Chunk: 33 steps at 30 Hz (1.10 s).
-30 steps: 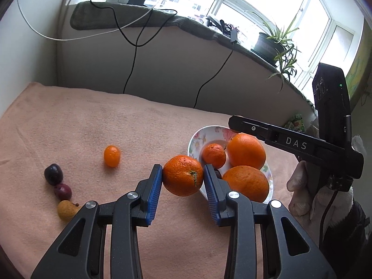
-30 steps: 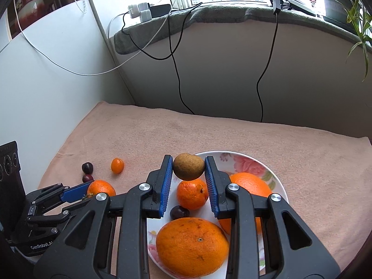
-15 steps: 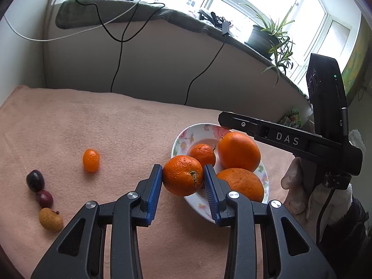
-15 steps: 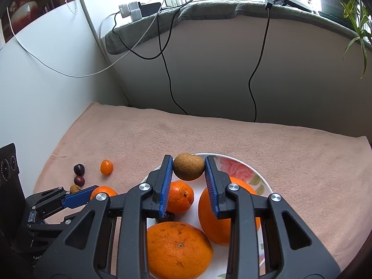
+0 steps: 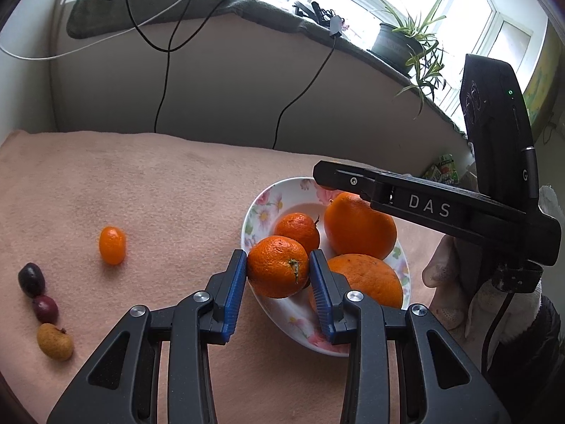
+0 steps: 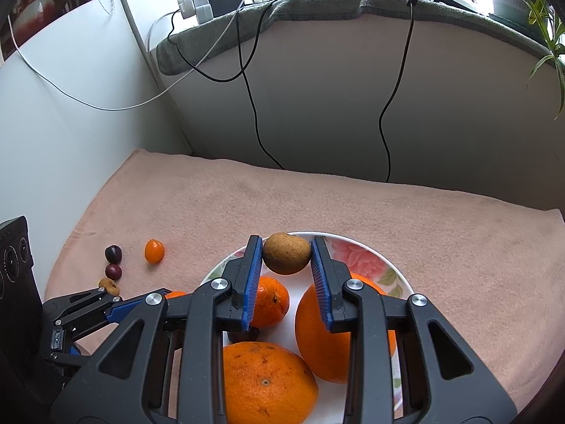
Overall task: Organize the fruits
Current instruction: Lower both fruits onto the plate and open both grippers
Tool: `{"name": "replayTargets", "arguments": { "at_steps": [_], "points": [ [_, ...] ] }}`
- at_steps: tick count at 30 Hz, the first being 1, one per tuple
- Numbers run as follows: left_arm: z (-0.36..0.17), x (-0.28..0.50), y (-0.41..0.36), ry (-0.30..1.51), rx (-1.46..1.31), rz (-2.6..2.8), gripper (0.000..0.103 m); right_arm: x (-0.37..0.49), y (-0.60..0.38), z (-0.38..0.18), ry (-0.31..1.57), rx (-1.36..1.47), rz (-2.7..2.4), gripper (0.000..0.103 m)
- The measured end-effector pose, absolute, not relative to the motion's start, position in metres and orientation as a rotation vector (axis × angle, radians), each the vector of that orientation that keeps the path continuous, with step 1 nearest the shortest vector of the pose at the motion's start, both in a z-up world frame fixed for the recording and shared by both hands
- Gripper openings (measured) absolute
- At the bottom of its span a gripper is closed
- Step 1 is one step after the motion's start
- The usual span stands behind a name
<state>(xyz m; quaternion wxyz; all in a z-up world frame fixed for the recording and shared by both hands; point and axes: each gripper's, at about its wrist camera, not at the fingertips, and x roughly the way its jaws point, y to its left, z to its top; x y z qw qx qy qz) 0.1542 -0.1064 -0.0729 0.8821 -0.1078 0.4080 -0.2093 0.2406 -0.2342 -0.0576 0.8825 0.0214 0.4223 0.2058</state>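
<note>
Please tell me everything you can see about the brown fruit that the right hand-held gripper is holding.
The brown fruit is small and oval, with dull, rough-looking, speckled tan skin and no stem in view. The right hand-held gripper is shut on it: one ribbed blue pad presses each side. It hangs in the air over the far part of the flowered plate, above the oranges, touching only the pads.

The left tool [image 5: 278, 271] has carried its mandarin [image 5: 278, 267] sideways, from beside the plate [image 5: 255, 212] to over its near rim.
</note>
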Motion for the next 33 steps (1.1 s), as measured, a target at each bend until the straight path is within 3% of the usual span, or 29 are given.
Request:
{"name": "replayTargets", "arguments": {
  "at_steps": [20,21,22,24,27,30,33],
  "points": [
    [-0.07,0.153,-0.115,0.853,-0.215,-0.465,0.038,0.239,-0.235,-0.058,0.885,0.036,0.423,0.03],
    [-0.069,0.152,-0.115,0.85,-0.218,-0.465,0.049,0.239,-0.235,-0.058,0.886,0.037,0.422,0.032],
    [-0.068,0.152,-0.114,0.845,-0.221,-0.465,0.056,0.239,-0.235,-0.058,0.885,0.037,0.419,0.043],
    [-0.066,0.151,-0.114,0.84,-0.219,-0.466,0.056,0.238,-0.237,-0.056,0.871,0.039,0.412,0.061],
    [-0.063,0.149,-0.114,0.83,-0.211,-0.453,0.067,0.236,-0.238,-0.053,0.856,0.044,0.41,0.065],
    [-0.062,0.149,-0.115,0.832,-0.198,-0.453,0.074,0.235,-0.239,-0.05,0.847,0.057,0.414,0.076],
    [-0.062,0.148,-0.118,0.832,-0.176,-0.437,0.075,0.234,-0.238,-0.047,0.847,0.052,0.413,0.077]
  ]
}}
